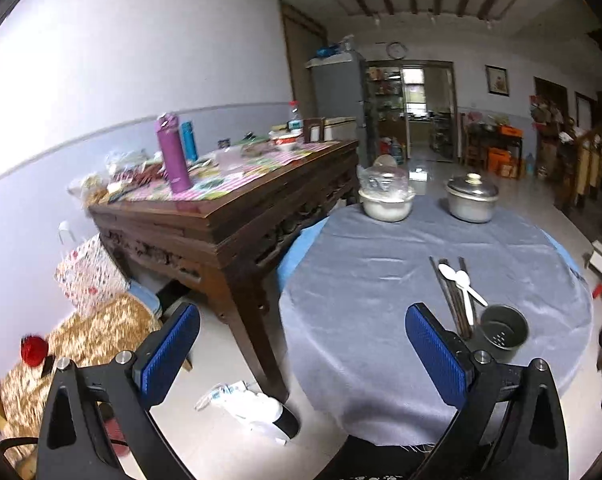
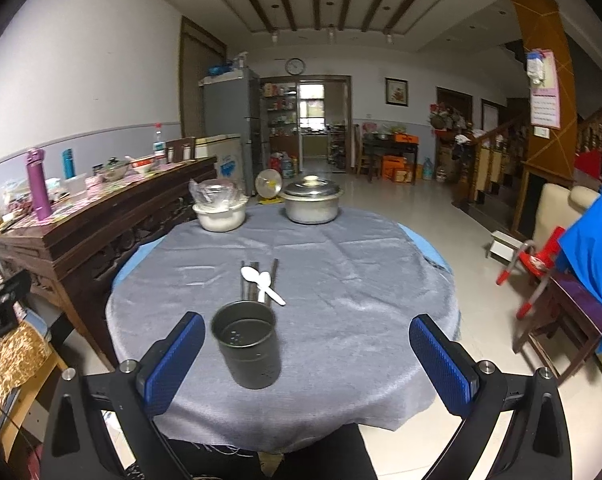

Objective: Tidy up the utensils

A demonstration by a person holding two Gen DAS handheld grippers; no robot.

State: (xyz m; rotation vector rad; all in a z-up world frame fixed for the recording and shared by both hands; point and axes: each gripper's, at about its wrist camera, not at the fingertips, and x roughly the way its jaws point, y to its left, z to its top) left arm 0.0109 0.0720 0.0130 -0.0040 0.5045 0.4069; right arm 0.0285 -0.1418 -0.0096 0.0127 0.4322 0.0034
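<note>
Holder: the dark metal cup (image 2: 247, 350) stands upright near the front edge of the round table (image 2: 381, 320), empty, its bottom pierced with small holes; thin-walled and, I judge, light.
Spoons: two white spoons (image 2: 261, 282) lie just behind the cup, crossed, on top of the chopsticks; smooth and glossy, probably plastic.
Chopsticks: a bundle of dark slim chopsticks (image 2: 253, 280) lies flat behind the cup, pointing away from it, partly under the spoons.
Cloth: a grey satin-like tablecloth (image 2: 361, 280), creased, hangs over the table edge in front of the cup.
Right gripper (image 2: 307, 356): wide open, nothing held; the cup sits just inside its left finger.
Left gripper (image 1: 303, 354): wide open, nothing held, well left of the cup, half over the floor.
Risk, tipping: a light cup on slick cloth could slide or topple if a finger nudges it.
Risk, scatter: lifting a spoon may drag or roll the chopsticks beneath.
Risk, grip: thin round sticks lying flat may slip from broad pads, or the pads may snag the cloth.
Behind: a white bowl (image 2: 220, 216) and a lidded steel pot (image 2: 312, 204) stand far behind the cup.
</note>
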